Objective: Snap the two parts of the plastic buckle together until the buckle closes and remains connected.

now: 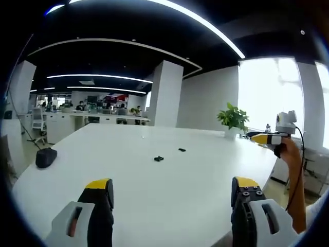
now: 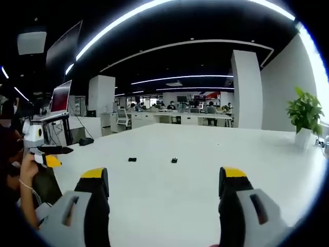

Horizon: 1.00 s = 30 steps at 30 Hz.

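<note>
White table (image 1: 169, 190), potted plant (image 1: 233, 119), black mouse (image 1: 46, 157)

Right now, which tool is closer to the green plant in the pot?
Right. The right tool hovers on the plant's side of the table; the left tool is across on the other side.

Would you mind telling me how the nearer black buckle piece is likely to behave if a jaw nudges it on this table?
The buckle piece looks tiny and low, so probably very light and unlikely to tip. The white table appears smooth and glossy, so it may skid away rather than stay put. Being plastic, it is probably stiff.
</note>
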Motion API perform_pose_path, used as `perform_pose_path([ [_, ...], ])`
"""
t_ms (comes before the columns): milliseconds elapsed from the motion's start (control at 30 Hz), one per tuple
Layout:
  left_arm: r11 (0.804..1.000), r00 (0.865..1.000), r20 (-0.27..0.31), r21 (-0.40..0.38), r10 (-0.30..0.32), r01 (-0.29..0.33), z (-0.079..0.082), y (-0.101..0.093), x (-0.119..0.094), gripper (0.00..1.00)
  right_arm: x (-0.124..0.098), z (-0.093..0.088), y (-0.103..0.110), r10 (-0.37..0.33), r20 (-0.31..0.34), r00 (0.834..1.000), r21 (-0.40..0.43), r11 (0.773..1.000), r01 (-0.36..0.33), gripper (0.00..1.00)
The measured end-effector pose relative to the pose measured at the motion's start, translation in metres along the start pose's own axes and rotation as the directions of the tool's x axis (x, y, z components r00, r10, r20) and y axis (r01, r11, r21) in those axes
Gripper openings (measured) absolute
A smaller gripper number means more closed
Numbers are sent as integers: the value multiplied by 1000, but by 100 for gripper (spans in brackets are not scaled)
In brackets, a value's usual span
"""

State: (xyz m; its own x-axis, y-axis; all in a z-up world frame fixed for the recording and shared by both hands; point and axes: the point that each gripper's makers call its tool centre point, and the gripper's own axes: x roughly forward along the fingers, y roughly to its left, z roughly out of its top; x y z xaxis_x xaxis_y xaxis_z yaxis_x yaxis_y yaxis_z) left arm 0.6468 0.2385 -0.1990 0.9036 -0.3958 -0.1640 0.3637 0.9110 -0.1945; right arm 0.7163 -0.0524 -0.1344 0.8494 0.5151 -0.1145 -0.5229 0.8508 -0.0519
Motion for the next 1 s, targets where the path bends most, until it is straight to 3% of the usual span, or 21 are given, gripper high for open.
perform_pose_path([
  [467,1000,1000,-6,13,-15,15,-1,-7,3,97,23,19,-11,-23,42,999,-23,999,24,88],
  [567,1000,1000,-11,16,-19,19,-2,-9,5,97,26,29,-14,-38,79,996,-50,998,42,88],
  [833,999,999,-19,22,-26,26,-4,-12,6,97,42,44,-9,16,73,997,-81,997,-11,88],
  [1000,999,999,-20,20,-26,26,-5,-11,6,97,53,47,-9,15,70,997,-89,996,-9,88],
])
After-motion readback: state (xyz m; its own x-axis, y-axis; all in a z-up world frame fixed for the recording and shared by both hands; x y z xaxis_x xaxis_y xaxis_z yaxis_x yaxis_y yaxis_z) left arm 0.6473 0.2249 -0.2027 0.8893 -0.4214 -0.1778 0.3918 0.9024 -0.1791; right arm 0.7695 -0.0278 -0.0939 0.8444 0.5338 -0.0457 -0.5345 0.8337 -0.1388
